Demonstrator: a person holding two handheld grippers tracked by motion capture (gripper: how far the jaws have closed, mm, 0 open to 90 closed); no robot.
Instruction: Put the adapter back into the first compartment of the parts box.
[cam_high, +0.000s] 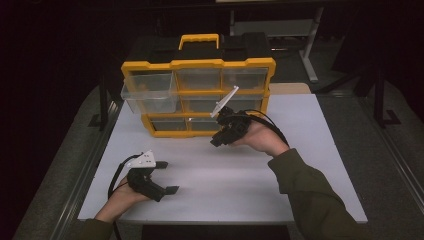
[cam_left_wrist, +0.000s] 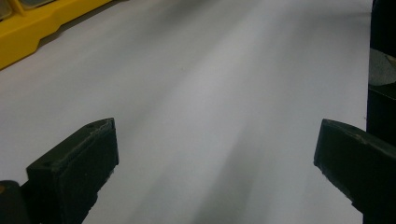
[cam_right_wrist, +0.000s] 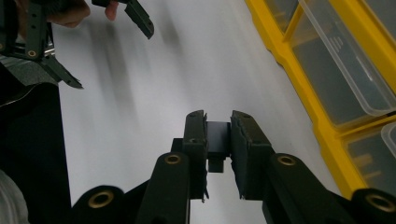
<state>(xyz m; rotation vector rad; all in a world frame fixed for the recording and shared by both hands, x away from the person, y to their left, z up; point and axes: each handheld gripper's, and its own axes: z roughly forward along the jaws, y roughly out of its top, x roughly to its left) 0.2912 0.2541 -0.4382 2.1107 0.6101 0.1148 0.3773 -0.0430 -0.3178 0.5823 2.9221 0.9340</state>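
So the thing I'm carrying is a small dark block (cam_right_wrist: 217, 140), pinched between the jaws of the right gripper (cam_right_wrist: 218, 122), which is closed on it and held up above the white table (cam_high: 240, 170), just in front of the yellow parts organizer (cam_high: 197, 95). I can't tell what the part actually is, it's just a little black rectangular piece from the right gripper view

My worry: only a narrow bit of it sits between the pads, and it looks seated back from the tips, so if I twist the hand or bump anything it could rotate or pop out and skitter across the tabletop. If it's meant for one of the bins, the closed clear drawers (cam_right_wrist: 345, 60) are a problem too, since I'd just be knocking the part against plastic

The one clear drawer pulled out (cam_high: 150, 97) sits at the top left of the organizer, well apart from where my right hand is, so getting there means crossing the front of the case. The drawer's lip sticks out and I could clip it coming in

The left gripper (cam_high: 165, 176) rests low on the near left of the table, jaws wide apart with nothing between them. The carry handle (cam_high: 199, 40) on top isn't in the way
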